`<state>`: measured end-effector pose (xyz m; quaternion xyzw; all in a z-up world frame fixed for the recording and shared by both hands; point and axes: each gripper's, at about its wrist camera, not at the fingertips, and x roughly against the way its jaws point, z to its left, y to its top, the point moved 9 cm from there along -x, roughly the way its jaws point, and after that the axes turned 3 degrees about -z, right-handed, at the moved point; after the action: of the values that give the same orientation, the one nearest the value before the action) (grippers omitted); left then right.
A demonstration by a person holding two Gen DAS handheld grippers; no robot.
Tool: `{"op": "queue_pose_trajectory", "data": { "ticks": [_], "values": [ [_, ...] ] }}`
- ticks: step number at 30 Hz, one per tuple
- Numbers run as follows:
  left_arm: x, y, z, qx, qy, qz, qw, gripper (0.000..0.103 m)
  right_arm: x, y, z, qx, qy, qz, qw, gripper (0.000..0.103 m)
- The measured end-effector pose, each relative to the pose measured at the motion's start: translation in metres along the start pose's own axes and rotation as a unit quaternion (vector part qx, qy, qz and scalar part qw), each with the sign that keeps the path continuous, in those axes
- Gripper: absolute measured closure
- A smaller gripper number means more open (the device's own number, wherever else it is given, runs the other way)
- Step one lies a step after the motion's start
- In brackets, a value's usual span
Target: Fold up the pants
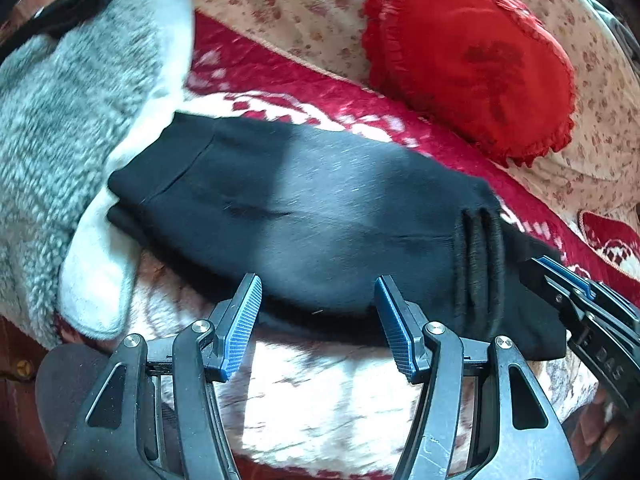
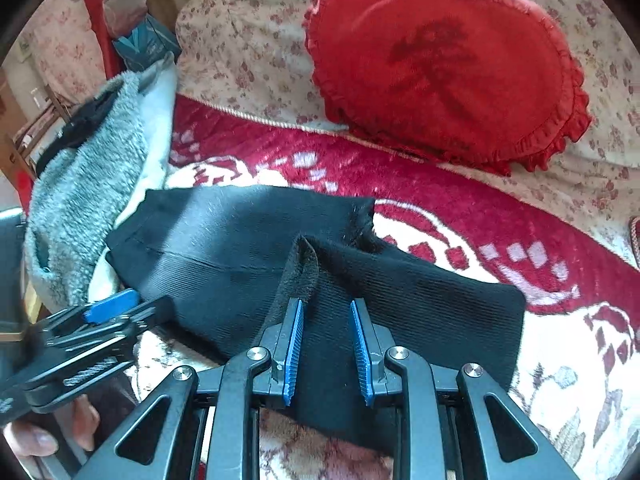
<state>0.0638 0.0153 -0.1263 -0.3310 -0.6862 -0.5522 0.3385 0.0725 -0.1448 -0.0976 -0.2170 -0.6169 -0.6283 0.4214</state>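
Red pillow [image 1: 472,60] blurred by motion. Right claw [image 1: 560,280] cut off at frame edge, tips buried in black pants [image 1: 300,216]; grip unclear. Grey fleece [image 2: 84,200] partly cropped.

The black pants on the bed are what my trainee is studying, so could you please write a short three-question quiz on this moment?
1. True or false: the left gripper grips the black pants.
2. Which cushion lies behind the pants: A) red heart cushion, B) blue square, C) green round?
3. Fill in: the grey fleece lies at the pants' ___ end in the left wrist view.

Key: 1 false, its fingers are spread with nothing between; 2 A; 3 left.
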Motion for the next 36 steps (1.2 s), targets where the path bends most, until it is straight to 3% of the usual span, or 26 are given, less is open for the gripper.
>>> {"op": "queue_pose_trajectory", "data": {
  "ticks": [5, 9, 36],
  "values": [
    [0.006, 0.007, -0.031, -0.028, -0.02, -0.01, 0.9994, 0.044, 0.021, 0.006, -0.001, 0.008, -0.005, -0.017, 1.0, 0.08],
    [0.01, 0.005, -0.033, -0.038, -0.006, -0.016, 0.9991, 0.044, 0.027, 0.007, -0.008, -0.004, -0.004, -0.024, 1.0, 0.08],
    [0.008, -0.015, 0.007, -0.001, 0.017, 0.005, 0.9998, 0.044, -0.01, -0.008, 0.024, 0.009, 0.02, 0.016, 1.0, 0.078]
  ]
}}
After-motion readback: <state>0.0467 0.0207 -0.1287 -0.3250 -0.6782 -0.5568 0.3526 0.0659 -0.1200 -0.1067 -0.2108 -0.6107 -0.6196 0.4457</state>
